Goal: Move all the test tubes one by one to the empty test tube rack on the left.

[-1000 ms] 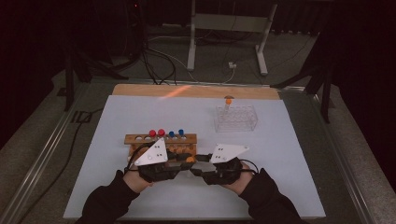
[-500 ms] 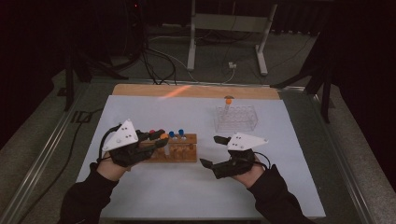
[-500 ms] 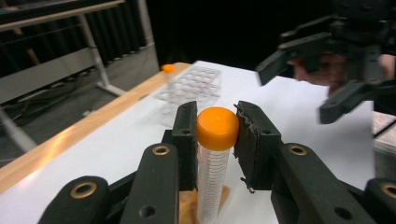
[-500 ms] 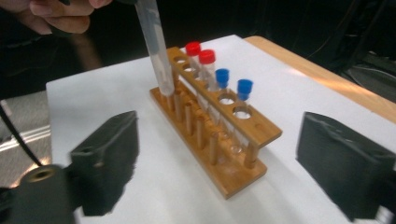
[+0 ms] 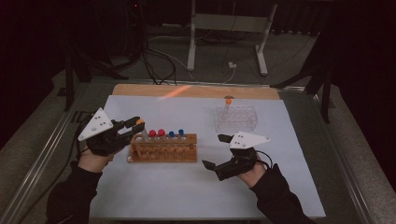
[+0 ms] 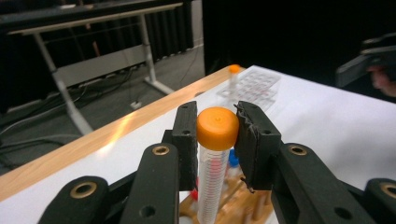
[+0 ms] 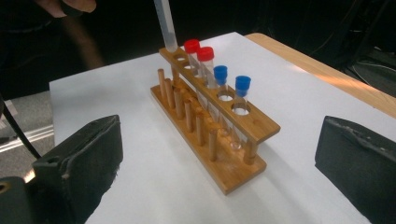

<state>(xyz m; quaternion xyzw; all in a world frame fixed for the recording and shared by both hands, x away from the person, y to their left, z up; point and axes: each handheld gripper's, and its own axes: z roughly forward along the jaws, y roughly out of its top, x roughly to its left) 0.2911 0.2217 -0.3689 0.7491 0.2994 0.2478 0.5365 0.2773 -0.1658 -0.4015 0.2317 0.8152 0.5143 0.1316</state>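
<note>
**Left tongs pinch the orange-capped tube at the rack's end; right tongs spread**

My left tongs (image 6: pixel 217 135) are pinching the orange-capped tube (image 6: pixel 215 140) by its cap, one pad on either side; the tube hangs upright below them, its lower part at the near end hole of the wooden rack (image 5: pixel 163 148); whether its tip is still inside the hole I cannot tell. My right tongs (image 5: pixel 218 150) have just been opening and now stand spread wide with nothing between them, hovering over the white surface (image 5: pixel 280 126) just beside the rack's other end. Beyond the left tongs, along the rack, stand two red-capped tubes (image 7: pixel 198 56) and then two blue-capped tubes (image 7: pixel 231 84); farther off past the right tongs sits a clear plastic rack (image 5: pixel 236 117) with another orange-capped tube (image 5: pixel 228 103) upright in it.
</note>
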